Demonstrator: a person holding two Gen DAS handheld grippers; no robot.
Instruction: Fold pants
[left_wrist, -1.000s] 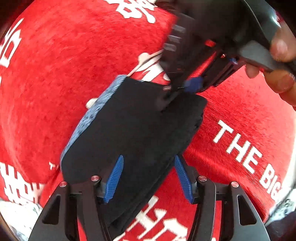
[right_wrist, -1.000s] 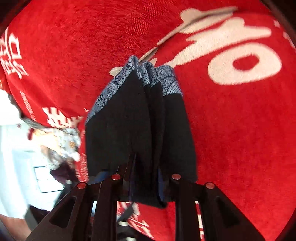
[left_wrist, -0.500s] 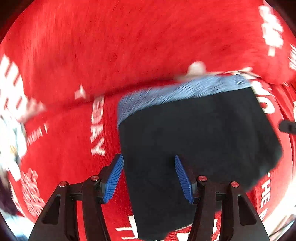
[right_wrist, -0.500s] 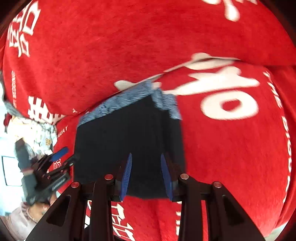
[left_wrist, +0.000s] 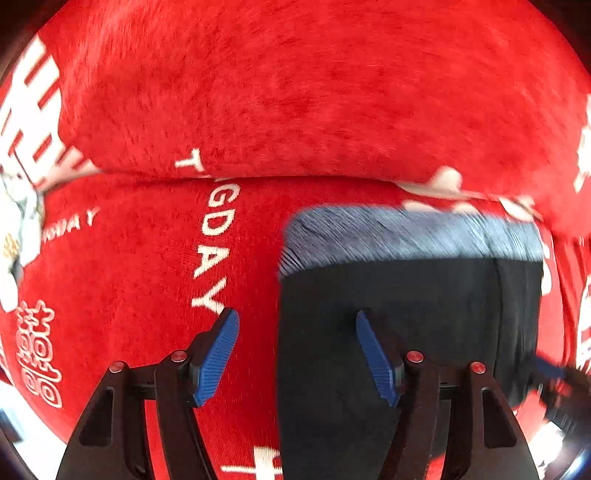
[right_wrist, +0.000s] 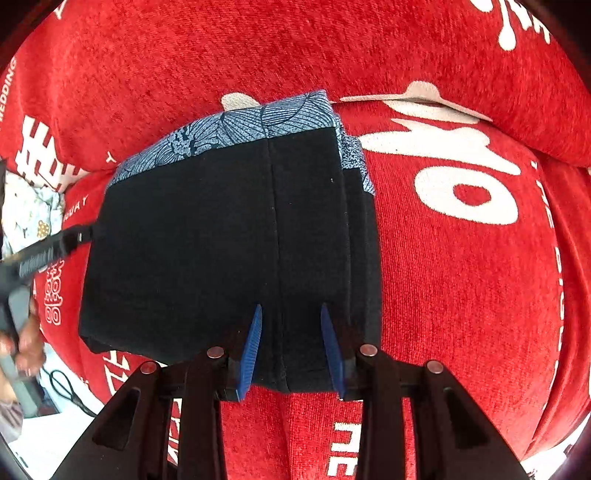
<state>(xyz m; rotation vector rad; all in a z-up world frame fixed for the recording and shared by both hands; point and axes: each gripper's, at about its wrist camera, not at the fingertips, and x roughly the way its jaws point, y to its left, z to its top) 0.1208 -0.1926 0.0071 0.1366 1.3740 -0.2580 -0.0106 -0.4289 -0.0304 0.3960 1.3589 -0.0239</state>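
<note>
The black pants (right_wrist: 221, 236) lie folded into a compact rectangle on the red cover, with a blue-grey patterned band (right_wrist: 258, 122) along the far edge. They also show in the left wrist view (left_wrist: 406, 306). My right gripper (right_wrist: 291, 317) is open above the near edge of the fold, holding nothing. My left gripper (left_wrist: 295, 321) is open and empty over the fold's left edge. The other gripper shows at the left of the right wrist view (right_wrist: 48, 251), beside the fold.
A red plush cover with white lettering (right_wrist: 461, 192) covers the seat and backrest; a crease runs between them (left_wrist: 258, 177). A pale floral cloth (right_wrist: 29, 210) lies at the far left. A black cable (right_wrist: 62, 384) lies on the white floor.
My right gripper has opened and let go of the pants, then drawn back. My left gripper has swung left off the fold. The pants now lie flat and folded.
</note>
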